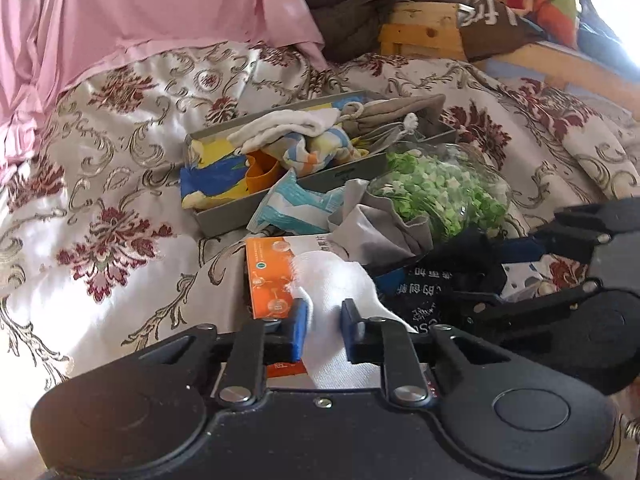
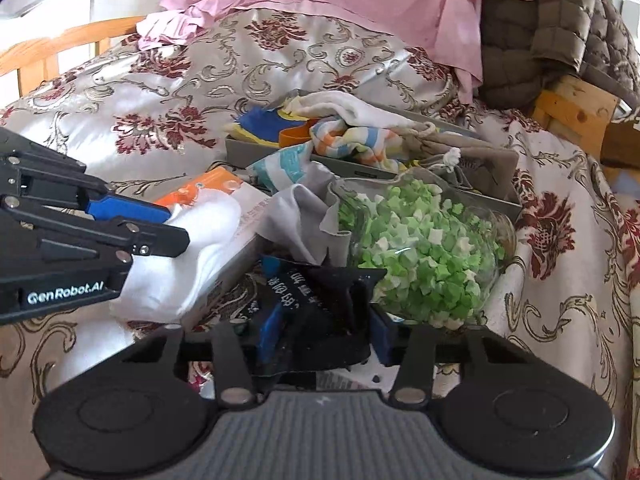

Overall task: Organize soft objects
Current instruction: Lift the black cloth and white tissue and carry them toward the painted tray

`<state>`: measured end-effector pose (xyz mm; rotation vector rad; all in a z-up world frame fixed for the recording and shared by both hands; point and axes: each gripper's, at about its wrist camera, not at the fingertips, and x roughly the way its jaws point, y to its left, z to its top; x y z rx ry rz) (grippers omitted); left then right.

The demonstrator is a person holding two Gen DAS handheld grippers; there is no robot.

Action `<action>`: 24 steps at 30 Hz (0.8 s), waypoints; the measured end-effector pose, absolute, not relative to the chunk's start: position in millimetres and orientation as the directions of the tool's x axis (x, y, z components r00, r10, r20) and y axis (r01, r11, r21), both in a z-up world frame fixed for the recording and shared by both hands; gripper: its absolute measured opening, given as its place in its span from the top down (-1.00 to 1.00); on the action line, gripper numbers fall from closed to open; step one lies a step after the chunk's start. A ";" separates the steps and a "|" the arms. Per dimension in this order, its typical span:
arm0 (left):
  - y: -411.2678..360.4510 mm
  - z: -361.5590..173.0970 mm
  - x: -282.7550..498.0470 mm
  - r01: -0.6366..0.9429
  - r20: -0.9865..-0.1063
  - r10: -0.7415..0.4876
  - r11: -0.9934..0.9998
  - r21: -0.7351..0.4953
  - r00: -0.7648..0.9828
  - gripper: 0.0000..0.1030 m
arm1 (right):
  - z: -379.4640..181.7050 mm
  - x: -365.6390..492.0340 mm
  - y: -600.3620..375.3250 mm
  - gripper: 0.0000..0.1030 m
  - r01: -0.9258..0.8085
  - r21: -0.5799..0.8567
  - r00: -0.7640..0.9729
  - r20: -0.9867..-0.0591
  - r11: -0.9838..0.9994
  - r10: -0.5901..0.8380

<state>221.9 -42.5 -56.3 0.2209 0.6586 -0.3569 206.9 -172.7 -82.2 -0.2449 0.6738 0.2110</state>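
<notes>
My left gripper is shut on a white sock and holds it over an orange and white box. The sock also shows in the right wrist view. My right gripper is closed on a black cloth with white lettering, just in front of a clear jar of green and white paper stars. A grey tray behind holds a white cloth, a striped cloth, a beige drawstring pouch and a blue and yellow cloth. A grey cloth lies between tray and box.
Everything lies on a bed with a cream and maroon floral quilt. A pink sheet and a brown quilted blanket are piled at the back. A wooden frame stands at the back right.
</notes>
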 end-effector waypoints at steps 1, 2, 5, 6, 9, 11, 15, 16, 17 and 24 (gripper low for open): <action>-43.7 -56.4 219.8 0.396 -0.629 -0.251 0.913 0.100 0.736 0.70 | -82.2 206.0 -171.4 0.23 -0.279 -0.160 0.762 -0.638 0.947 0.116; -44.5 -56.3 218.5 0.400 -0.627 -0.249 0.910 0.109 0.738 0.71 | -82.1 204.8 -169.8 0.28 -0.289 -0.170 0.762 -0.637 0.942 0.118; -46.0 -56.5 214.5 0.413 -0.624 -0.249 0.902 0.130 0.740 0.74 | -82.7 201.4 -165.8 0.50 -0.314 -0.197 0.762 -0.635 0.929 0.123; -46.4 -56.7 212.9 0.417 -0.623 -0.248 0.898 0.139 0.742 0.75 | -82.8 200.3 -165.0 0.57 -0.320 -0.204 0.762 -0.635 0.925 0.123; -47.9 -56.5 208.3 0.419 -0.618 -0.239 0.893 0.163 0.749 0.77 | -83.0 198.2 -163.8 0.75 -0.324 -0.219 0.764 -0.634 0.920 0.118; -47.9 -56.1 206.2 0.413 -0.615 -0.230 0.894 0.172 0.754 0.78 | -82.9 197.0 -164.4 0.82 -0.320 -0.223 0.766 -0.633 0.921 0.113; -46.3 -52.8 198.9 0.389 -0.606 -0.210 0.904 0.179 0.767 0.80 | -80.2 193.1 -166.8 0.86 -0.294 -0.245 0.787 -0.610 0.924 0.089; -45.7 -51.5 196.5 0.384 -0.601 -0.207 0.905 0.182 0.772 0.80 | -78.3 191.1 -167.7 0.87 -0.287 -0.248 0.796 -0.599 0.925 0.087; -45.7 -49.9 193.6 0.379 -0.594 -0.204 0.907 0.185 0.778 0.80 | -76.1 188.7 -168.6 0.87 -0.279 -0.249 0.806 -0.586 0.927 0.085; -48.5 -38.2 174.2 0.335 -0.540 -0.183 0.921 0.199 0.822 0.80 | -55.9 170.7 -174.5 0.87 -0.241 -0.257 0.873 -0.478 0.936 0.094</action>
